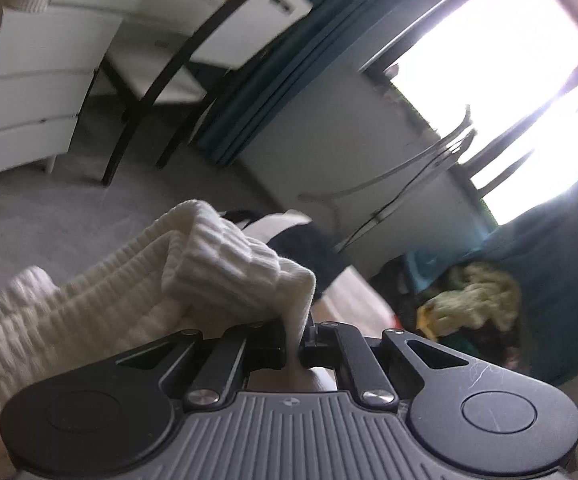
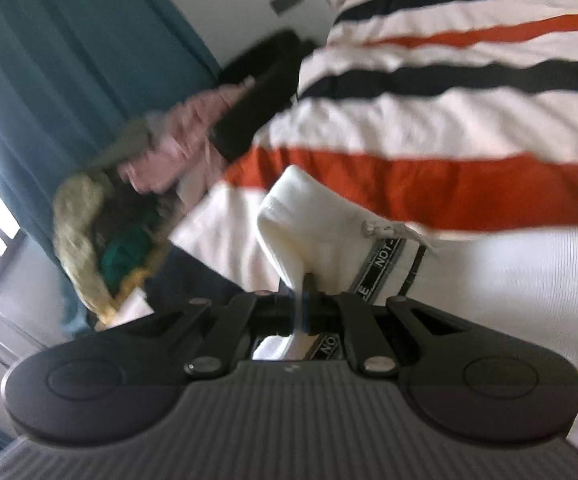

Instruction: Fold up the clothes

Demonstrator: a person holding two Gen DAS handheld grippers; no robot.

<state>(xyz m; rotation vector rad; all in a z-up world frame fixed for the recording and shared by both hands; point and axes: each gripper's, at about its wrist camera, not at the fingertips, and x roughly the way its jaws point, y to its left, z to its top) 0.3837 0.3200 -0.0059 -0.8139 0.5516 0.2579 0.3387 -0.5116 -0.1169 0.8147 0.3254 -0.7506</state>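
Holding: both of my grippers are clamped on one white ribbed knit garment, which hangs in the air between them, clear of any surface I can see.
Left gripper: jaws drawn in narrow on a thick rolled edge of the knit, maybe a cuff or hem; the fabric bunches just above the fingertips and trails away to my left.
Right gripper: pinched tight on another corner of the white cloth, right beside a black-and-grey woven label with a small tag fastener.
Handling: soft, limp and fairly bulky for a knit; it will sag and stretch between grips and will not keep a crease unless laid flat. Not fragile or slippery; the ribbing gives the pads good bite.
Where to hold: edges and corners, as now, so the panel hangs straight; a grip in mid-fabric would only bunch it.
Stage: I judge this could be spreading it out for a fold or lifting it mid-fold; blurred pictures do not settle which.
Nearby: my striped shirt is close behind the garment; a heap of mixed clothes lies further off by a teal curtain.
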